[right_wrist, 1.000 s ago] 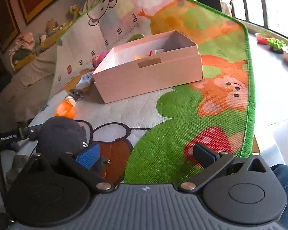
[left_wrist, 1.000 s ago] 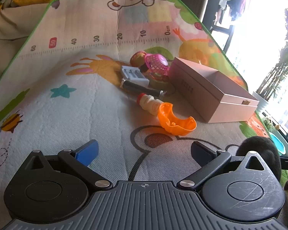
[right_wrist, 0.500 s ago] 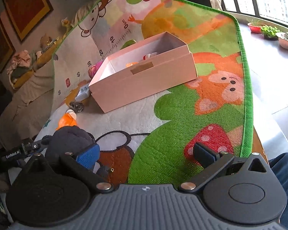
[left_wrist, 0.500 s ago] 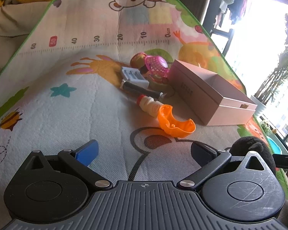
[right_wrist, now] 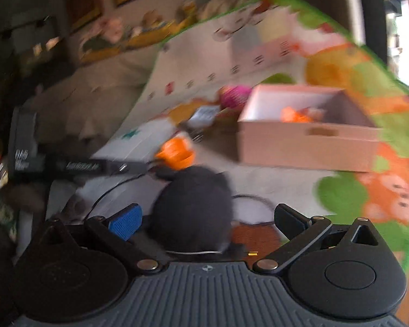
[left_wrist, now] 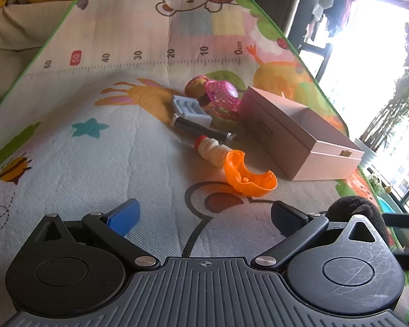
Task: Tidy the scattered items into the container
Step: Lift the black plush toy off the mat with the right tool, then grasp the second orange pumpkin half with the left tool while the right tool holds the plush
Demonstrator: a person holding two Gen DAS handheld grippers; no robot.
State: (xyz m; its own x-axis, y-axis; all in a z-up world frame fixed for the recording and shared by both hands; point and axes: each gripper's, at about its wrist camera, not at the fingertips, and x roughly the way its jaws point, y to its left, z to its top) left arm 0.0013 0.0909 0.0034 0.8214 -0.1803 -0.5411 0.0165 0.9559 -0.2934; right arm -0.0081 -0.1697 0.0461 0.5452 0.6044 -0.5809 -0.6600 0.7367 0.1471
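Mat (left_wrist: 95, 147): under everything
Box (left_wrist: 300, 133): right of the scattered items; toys inside, seen from the right wrist view
Cup half (left_wrist: 245, 174): nearest; touching the bottle (left_wrist: 212, 150) behind it
Case (left_wrist: 189, 107): behind the bottle; strainer (left_wrist: 223, 94) to its right, beside the box

Left tool (left_wrist: 204, 215) fingers wide apart, holding nothing; right tool (right_wrist: 207, 219) likewise, view blurred.

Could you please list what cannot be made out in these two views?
- Box contents: left wrist view, hidden by its near wall.
- Orange things in the box: right wrist view, motion blur.
- Print on the box side: left wrist view, too small.
- Pink toy: right wrist view, blurred.
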